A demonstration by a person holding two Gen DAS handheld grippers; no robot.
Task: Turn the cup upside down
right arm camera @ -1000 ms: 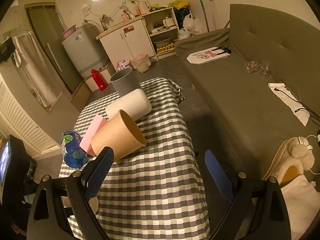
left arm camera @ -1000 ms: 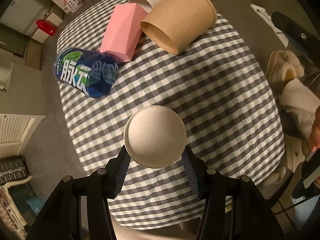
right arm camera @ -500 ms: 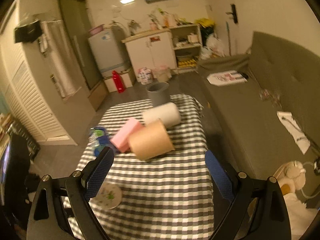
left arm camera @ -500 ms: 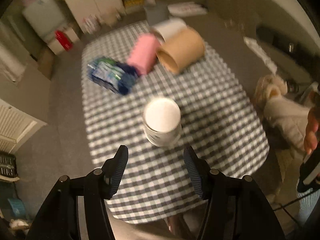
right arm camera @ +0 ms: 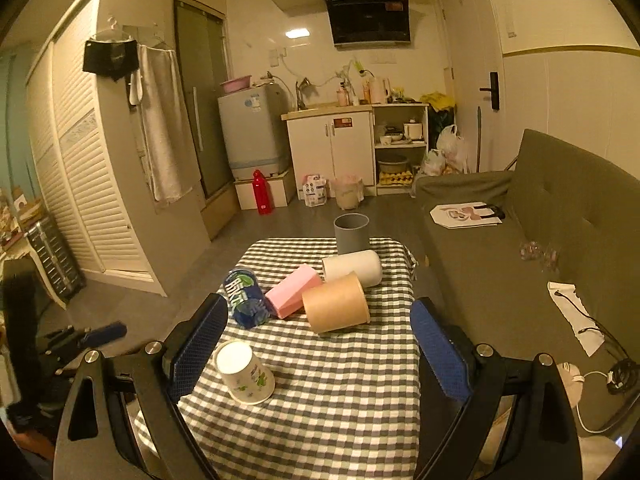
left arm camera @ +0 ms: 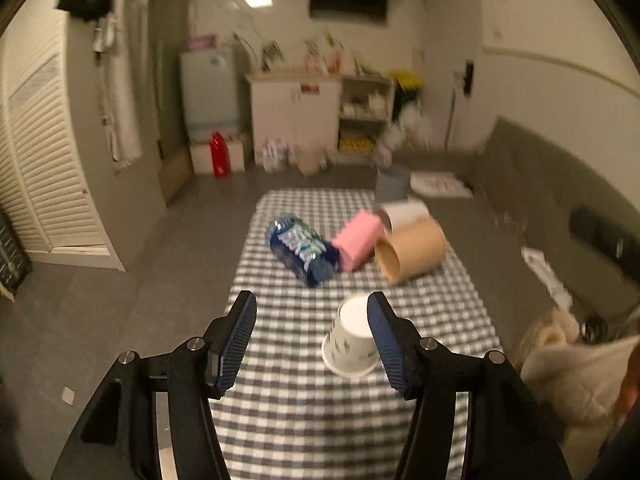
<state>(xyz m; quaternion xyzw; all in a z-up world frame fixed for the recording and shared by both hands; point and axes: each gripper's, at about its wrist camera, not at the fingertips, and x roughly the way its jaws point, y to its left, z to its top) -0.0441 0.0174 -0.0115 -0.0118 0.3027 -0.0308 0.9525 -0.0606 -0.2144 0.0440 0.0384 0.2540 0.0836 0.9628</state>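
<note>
- I see the white paper cup with green leaf prints (left arm camera: 352, 340) standing upside down on the grey-and-white checkered tablecloth (left arm camera: 360, 432), its wide rim down and its flat white base up.
- In the right wrist view the same cup (right arm camera: 245, 373) stands near the front left corner of the cloth (right arm camera: 344, 392), and it looks a little tilted because of the lens.
- My left gripper (left arm camera: 312, 340) has its two blue ribbed fingers (left arm camera: 238, 340) wide apart and holds nothing; the cup shows just inside its right finger, and I cannot tell if they touch.
- My right gripper (right arm camera: 316, 348) is also spread wide with nothing between its blue pads (right arm camera: 436, 348). It hangs above the near part of the table.
- Farther back on the cloth lies a dark blue drink can with white characters (right arm camera: 244, 298) on its side.
- Just beside the can is a pink rectangular box (right arm camera: 294, 296), and it touches the can in the left view.
- A brown kraft paper bowl (right arm camera: 336, 308) lies on its side next to the box, and a white cylindrical cup (right arm camera: 352, 268) lies behind it.
- A grey round bin (right arm camera: 351, 233) stands past the far edge of the table, and a grey-green sofa (right arm camera: 560, 240) runs along the right side.
</note>
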